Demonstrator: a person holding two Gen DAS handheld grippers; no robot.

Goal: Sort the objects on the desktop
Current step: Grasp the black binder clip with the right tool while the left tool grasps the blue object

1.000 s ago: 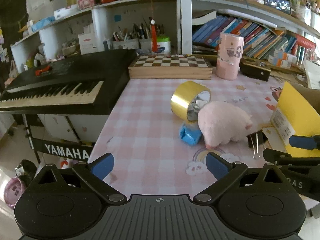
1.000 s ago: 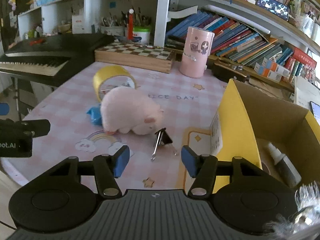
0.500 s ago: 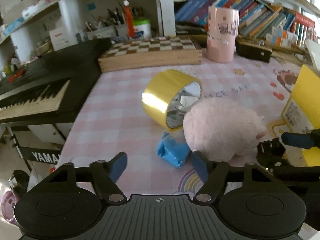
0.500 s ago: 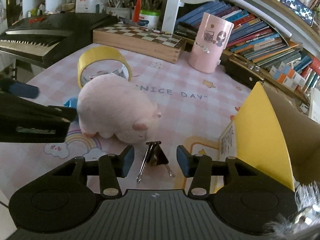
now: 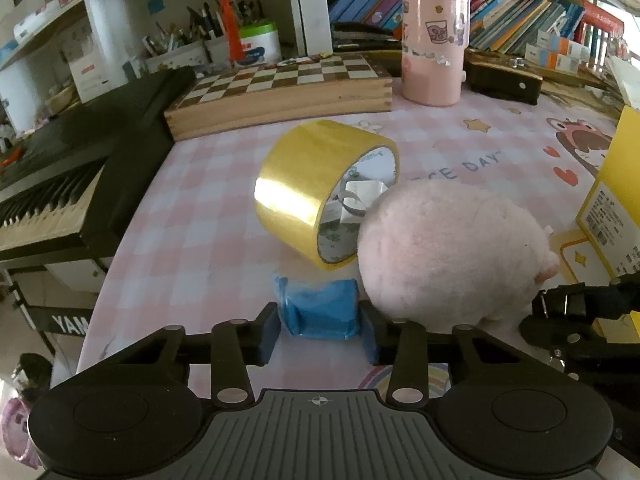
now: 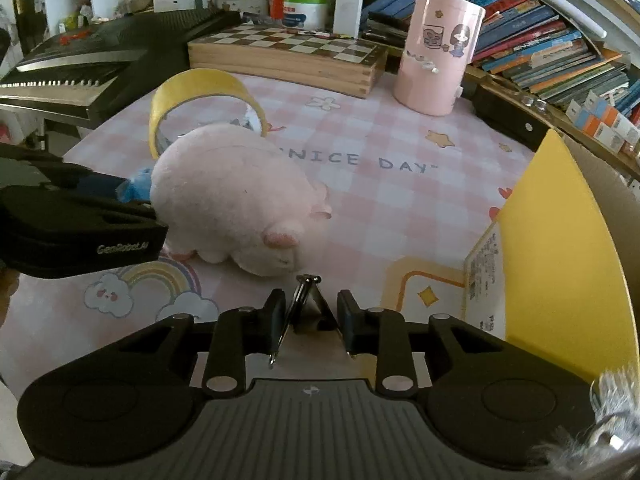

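My left gripper (image 5: 319, 334) has its fingers on both sides of a small blue packet (image 5: 319, 312) on the pink checked mat, touching or nearly touching it. A pink plush pig (image 5: 448, 250) lies right of the packet, with a yellow tape roll (image 5: 316, 184) standing on edge behind it. My right gripper (image 6: 311, 322) has its fingers close around a black binder clip (image 6: 308, 306) in front of the pig (image 6: 236, 200). The tape roll (image 6: 192, 92) and a bit of the blue packet (image 6: 136, 186) also show there.
An open cardboard box with a yellow flap (image 6: 560, 248) stands at the right. A pink cup (image 5: 434, 46), a wooden chessboard box (image 5: 280, 92) and a black case (image 5: 504, 82) stand at the back. A keyboard (image 5: 60, 184) lies off the left edge.
Both grippers moved forward and down and narrowed: the left around the blue packet, the right around the binder clip. The pig and tape roll have not moved.
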